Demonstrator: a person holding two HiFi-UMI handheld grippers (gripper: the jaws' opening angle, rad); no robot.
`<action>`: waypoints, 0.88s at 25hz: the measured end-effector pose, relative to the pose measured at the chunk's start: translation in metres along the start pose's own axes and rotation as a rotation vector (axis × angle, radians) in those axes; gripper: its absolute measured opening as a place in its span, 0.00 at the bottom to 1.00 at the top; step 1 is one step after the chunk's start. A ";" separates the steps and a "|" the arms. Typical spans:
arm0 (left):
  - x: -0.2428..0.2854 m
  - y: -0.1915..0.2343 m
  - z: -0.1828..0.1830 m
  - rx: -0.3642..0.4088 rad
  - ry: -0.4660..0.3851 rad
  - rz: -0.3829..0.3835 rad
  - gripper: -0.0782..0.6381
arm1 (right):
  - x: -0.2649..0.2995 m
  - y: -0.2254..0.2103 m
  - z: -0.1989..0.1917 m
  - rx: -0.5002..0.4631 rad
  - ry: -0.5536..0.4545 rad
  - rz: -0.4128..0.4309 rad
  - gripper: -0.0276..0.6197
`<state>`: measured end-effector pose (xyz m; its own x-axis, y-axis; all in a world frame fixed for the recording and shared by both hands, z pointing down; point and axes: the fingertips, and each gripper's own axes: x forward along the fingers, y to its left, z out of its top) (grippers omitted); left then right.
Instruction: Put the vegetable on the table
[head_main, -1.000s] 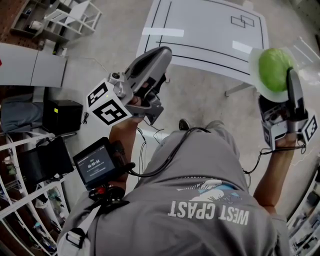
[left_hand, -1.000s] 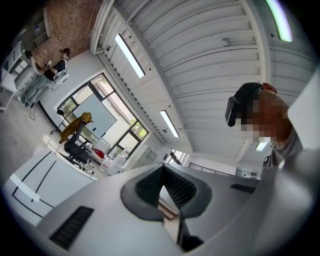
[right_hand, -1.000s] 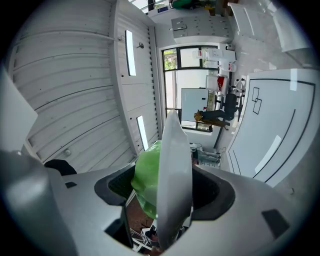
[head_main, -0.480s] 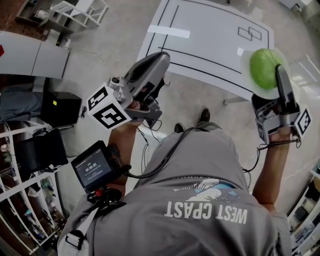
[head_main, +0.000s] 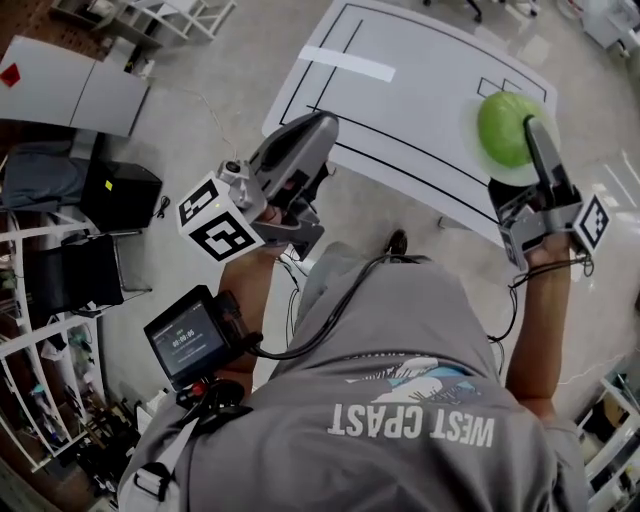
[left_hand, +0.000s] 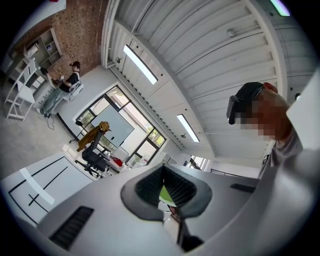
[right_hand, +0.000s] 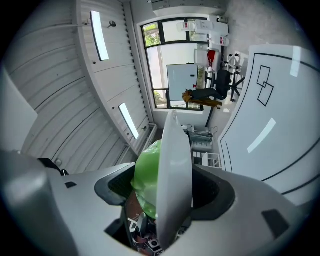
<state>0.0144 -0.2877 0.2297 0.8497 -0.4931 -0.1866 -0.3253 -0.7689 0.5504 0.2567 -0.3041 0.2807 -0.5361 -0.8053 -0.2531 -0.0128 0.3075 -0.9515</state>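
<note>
Vegetable held above the table's near right part, not yet set down

The white table (head_main: 400, 100) with its black lines lies far ahead of the person and bare, which makes it the likely place to set things down. The plate (head_main: 497, 176) hangs over its near right part and carries the green vegetable (head_main: 505, 128), probably so the round thing cannot roll off on the way. The right gripper (head_main: 530, 135) has its jaws about half apart and clamped, one on the vegetable's side and one on the plate's underside. That pins the two together, so I judge plate and vegetable must come down as one. The left gripper (head_main: 322, 125), near left and well apart from the table, has its jaws fully closed on nothing, seemingly kept out of the way.
</note>
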 end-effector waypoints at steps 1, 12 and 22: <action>0.008 0.002 -0.006 0.003 -0.003 0.012 0.12 | 0.002 -0.009 0.009 0.006 0.016 -0.002 0.53; 0.051 0.030 -0.023 -0.020 0.046 0.057 0.12 | 0.030 -0.083 0.045 0.054 0.068 -0.101 0.53; 0.069 0.052 -0.041 -0.060 0.120 0.039 0.12 | 0.034 -0.162 0.046 0.073 0.057 -0.221 0.53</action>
<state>0.0734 -0.3452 0.2785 0.8816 -0.4670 -0.0680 -0.3364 -0.7229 0.6035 0.2791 -0.4049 0.4180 -0.5742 -0.8182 -0.0293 -0.0752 0.0883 -0.9933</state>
